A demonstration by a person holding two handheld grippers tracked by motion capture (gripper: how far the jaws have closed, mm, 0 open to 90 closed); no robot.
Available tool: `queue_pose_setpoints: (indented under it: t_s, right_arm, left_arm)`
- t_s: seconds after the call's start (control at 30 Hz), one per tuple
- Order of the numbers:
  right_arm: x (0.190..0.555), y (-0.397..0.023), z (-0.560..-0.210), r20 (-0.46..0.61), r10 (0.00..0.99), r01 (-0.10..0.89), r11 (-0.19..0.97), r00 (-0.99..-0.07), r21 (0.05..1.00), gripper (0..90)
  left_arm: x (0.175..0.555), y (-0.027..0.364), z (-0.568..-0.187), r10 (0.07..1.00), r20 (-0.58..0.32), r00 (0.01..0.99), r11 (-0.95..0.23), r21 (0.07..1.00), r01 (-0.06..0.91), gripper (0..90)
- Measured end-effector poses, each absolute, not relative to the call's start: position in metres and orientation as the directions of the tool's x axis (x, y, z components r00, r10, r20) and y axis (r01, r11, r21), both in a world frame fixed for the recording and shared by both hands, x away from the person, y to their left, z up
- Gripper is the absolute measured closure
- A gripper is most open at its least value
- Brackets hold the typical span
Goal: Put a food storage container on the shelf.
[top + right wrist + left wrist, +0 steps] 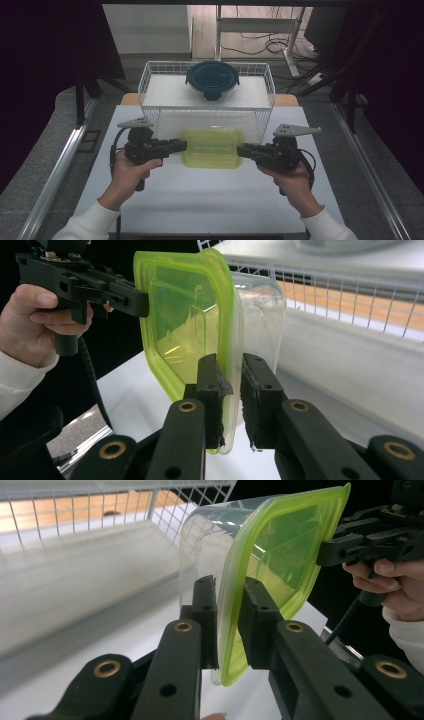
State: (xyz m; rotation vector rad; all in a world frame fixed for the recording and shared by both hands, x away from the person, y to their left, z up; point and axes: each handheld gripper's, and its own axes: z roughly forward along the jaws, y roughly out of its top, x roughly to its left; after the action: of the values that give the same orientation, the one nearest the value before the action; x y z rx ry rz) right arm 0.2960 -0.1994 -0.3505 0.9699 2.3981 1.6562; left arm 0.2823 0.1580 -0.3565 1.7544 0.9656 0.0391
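A clear rectangular food container with a yellow-green lid hangs above the white table, held from both ends. My left gripper is shut on the lid's left rim, its pads pinching the green edge. On the opposite end my right gripper is shut on the rim too, with the lid edge between its pads. In the left gripper view the other gripper clamps the lid's far edge. In the right gripper view the other gripper does likewise.
A white wire basket stands just behind the held container, on a raised white shelf. Inside it sits a round glass container with a dark blue lid. The white table stretches toward me. Dark floor and cables lie beyond.
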Motion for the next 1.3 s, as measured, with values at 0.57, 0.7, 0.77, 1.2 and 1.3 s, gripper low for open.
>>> queue_pose_setpoints:
  t_s: [0.57, 0.7, 0.77, 1.2, 1.3]
  right_arm:
    - [0.325, -0.192, -0.311, 0.258, 0.547, 0.428, 0.207, -0.796, 0.88, 79.2]
    - [0.332, -0.191, -0.305, 0.263, 0.553, 0.432, 0.199, -0.79, 0.88, 79.4]
    - [0.336, -0.192, -0.301, 0.265, 0.554, 0.433, 0.194, -0.789, 0.88, 79.5]
    - [0.359, -0.19, -0.275, 0.256, 0.566, 0.423, 0.184, -0.784, 0.887, 79.7]
    - [0.364, -0.19, -0.27, 0.262, 0.563, 0.426, 0.18, -0.783, 0.887, 79.8]
  left_arm:
    - [0.318, 0.166, -0.318, 0.606, -0.422, 0.675, -0.073, 0.815, 0.575, 79.0]
    - [0.325, 0.166, -0.309, 0.609, -0.415, 0.676, -0.072, 0.82, 0.568, 78.9]
    - [0.328, 0.166, -0.303, 0.611, -0.412, 0.676, -0.073, 0.821, 0.566, 78.9]
    - [0.352, 0.167, -0.277, 0.609, -0.404, 0.682, -0.069, 0.83, 0.553, 78.8]
    - [0.357, 0.167, -0.273, 0.608, -0.405, 0.683, -0.065, 0.832, 0.552, 78.8]
